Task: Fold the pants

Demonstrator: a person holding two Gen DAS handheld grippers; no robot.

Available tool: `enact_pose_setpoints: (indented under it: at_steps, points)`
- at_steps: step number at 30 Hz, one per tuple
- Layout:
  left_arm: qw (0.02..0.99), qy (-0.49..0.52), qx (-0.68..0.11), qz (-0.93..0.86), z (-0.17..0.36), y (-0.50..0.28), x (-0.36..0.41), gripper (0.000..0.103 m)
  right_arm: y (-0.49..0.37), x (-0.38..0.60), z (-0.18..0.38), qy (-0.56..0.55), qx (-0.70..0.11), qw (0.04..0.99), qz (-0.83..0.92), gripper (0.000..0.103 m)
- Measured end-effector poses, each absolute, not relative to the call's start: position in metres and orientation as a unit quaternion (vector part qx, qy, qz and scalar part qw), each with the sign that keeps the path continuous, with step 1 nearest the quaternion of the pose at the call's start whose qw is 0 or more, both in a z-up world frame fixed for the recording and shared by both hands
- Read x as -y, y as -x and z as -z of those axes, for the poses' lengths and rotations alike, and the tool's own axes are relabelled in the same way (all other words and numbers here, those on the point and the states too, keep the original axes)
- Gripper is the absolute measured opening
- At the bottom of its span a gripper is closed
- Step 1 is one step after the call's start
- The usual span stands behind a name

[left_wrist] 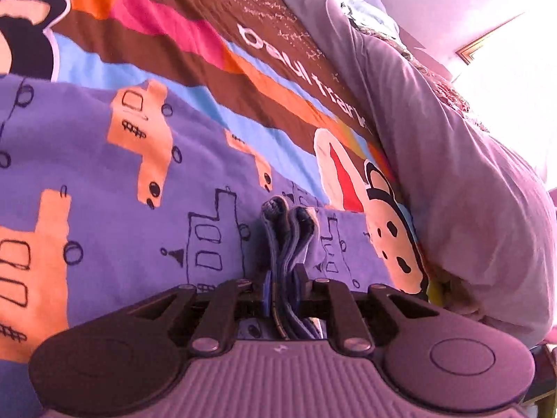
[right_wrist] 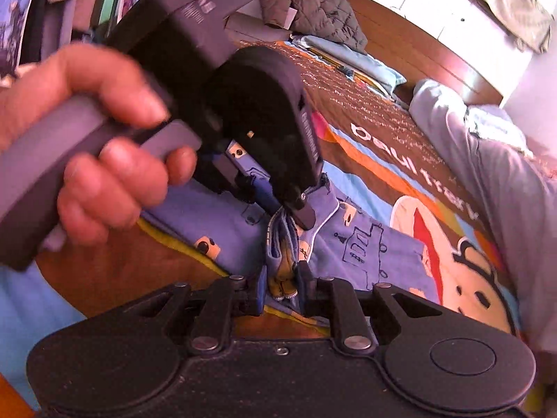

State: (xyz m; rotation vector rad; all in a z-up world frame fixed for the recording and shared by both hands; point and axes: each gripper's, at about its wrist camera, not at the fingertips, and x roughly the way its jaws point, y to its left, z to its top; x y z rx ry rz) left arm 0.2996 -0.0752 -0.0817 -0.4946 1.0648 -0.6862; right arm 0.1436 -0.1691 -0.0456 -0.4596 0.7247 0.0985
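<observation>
Here, both grippers are clamped on the pants at once. The pants [left_wrist: 115, 160] are purple-blue with orange vehicle prints and dark line drawings of buildings, and they lie spread on the bed over a cartoon-print bedspread [left_wrist: 195, 52] of brown, pink, orange and light-blue bands with white lettering.

Left gripper [left_wrist: 283, 282]: jaws close together, pinching a bunched, several-layer edge of the pants. The folds stand up between the pads and poke out past the fingertips. In the right wrist view the same left gripper [right_wrist: 296, 214] comes in from the upper left, held by the person's left hand [right_wrist: 104, 139] around its grey handle, tips down on a gathered hem of the fabric.

Right gripper [right_wrist: 282, 287]: jaws narrowly apart with fabric wedged between them, a thick wad showing purple cloth, a yellow-orange patch and a stitched edge. Pads press on it from both sides.

The two grippers sit near each other, gripping neighbouring parts of the same bunched edge; the rest of the pants [right_wrist: 365, 250] lies flat beyond them.

Surroundings: a long pale lilac-grey rolled quilt [left_wrist: 452, 181] lies along the right side of the bed. A dark quilted jacket [right_wrist: 313, 7] is piled at the far end, before a wooden headboard [right_wrist: 417, 48].
</observation>
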Motion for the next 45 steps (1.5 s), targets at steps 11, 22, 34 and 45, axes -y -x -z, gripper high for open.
enact_pose_setpoints:
  at_steps: [11,22,34,45]
  points:
    - [0.805,0.190,-0.470,0.307,0.052,-0.290,0.056,0.011,-0.140,0.156,0.029,0.223,-0.330,0.917,-0.030,0.018]
    - [0.800,0.172,-0.512,0.260,0.054,-0.305,-0.020,0.025,-0.155,0.090,0.024,0.166,-0.333,0.924,-0.092,0.020]
    - [0.875,0.051,-0.434,0.210,0.017,-0.263,0.033,0.072,-0.136,0.218,-0.016,0.129,-0.315,0.940,0.005,0.067]
    - [0.890,0.006,-0.431,0.148,0.042,-0.217,0.040,0.085,-0.170,0.308,0.030,-0.105,-0.457,0.883,-0.015,0.026]
